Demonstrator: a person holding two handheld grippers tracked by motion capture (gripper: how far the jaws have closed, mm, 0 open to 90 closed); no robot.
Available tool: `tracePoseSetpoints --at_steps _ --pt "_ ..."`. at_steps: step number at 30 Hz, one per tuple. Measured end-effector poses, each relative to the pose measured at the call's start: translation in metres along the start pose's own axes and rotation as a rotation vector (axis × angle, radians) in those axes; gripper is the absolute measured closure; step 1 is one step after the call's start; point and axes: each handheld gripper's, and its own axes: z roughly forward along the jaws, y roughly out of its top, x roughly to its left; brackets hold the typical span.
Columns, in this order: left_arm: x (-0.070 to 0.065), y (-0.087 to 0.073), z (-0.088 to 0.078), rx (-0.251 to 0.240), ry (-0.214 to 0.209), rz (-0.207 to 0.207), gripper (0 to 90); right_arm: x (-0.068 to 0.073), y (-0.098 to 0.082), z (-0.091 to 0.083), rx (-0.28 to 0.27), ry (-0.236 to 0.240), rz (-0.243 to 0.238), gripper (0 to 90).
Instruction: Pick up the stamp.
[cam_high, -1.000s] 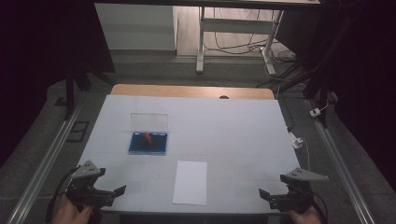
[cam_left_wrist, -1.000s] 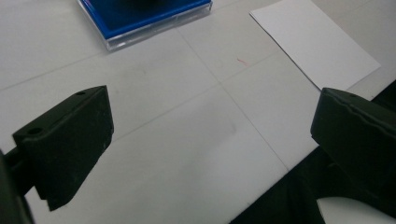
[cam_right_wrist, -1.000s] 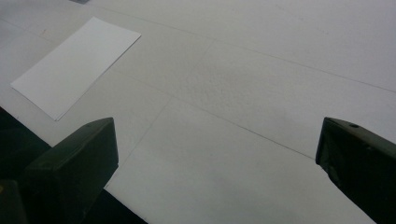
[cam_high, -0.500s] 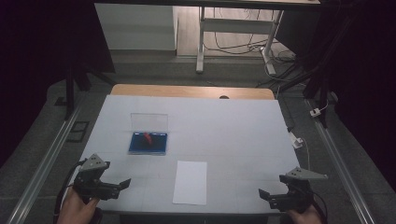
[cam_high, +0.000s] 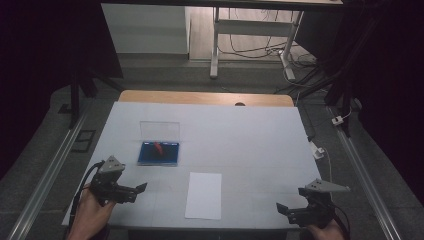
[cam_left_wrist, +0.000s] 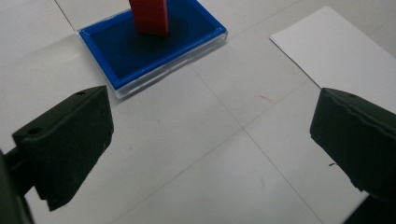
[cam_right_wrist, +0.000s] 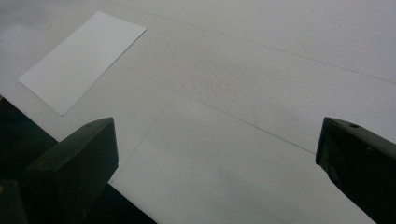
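Both tongs are gaping wide, holding nothing: left tongs (cam_high: 136, 192) hovering near the blue tray (cam_left_wrist: 154, 51), whose red block (cam_left_wrist: 149, 16) is being cut off at the frame's top edge.

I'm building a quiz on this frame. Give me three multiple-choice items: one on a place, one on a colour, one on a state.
1. Where does the white paper sheet lie?
A. Between the two tools, near the table's front edge
B. Inside the blue tray
C. At the table's far edge

2. What colour is the block standing in the blue tray?
A. Green
B. Red
C. Yellow

3. How does the left tool stand?
A. Shut on the paper
B. Shut on the block
C. Open, holding nothing

Answers:
1. A: the high view shows the sheet between the left tool and the right tool.
2. B: the left gripper view shows it red.
3. C: its jaws stand wide apart over bare table.
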Motion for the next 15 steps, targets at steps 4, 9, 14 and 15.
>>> tracePoseSetpoints --at_steps 4,9,14,15 --pt "0.006 0.008 0.01 -0.002 0.017 0.013 0.0 0.001 0.0 0.0 0.003 0.004 -0.001 0.0" --pt "0.01 0.014 0.017 0.0 0.024 0.023 0.0 0.001 0.0 0.0 0.01 0.001 -0.008 0.0" --pt "0.017 0.022 0.025 -0.002 0.026 0.037 0.0 0.001 0.0 0.001 0.01 0.003 -0.011 0.0" --pt "0.019 0.024 0.027 -0.002 0.023 0.037 0.0 0.001 0.0 0.001 0.01 0.003 -0.012 0.0"
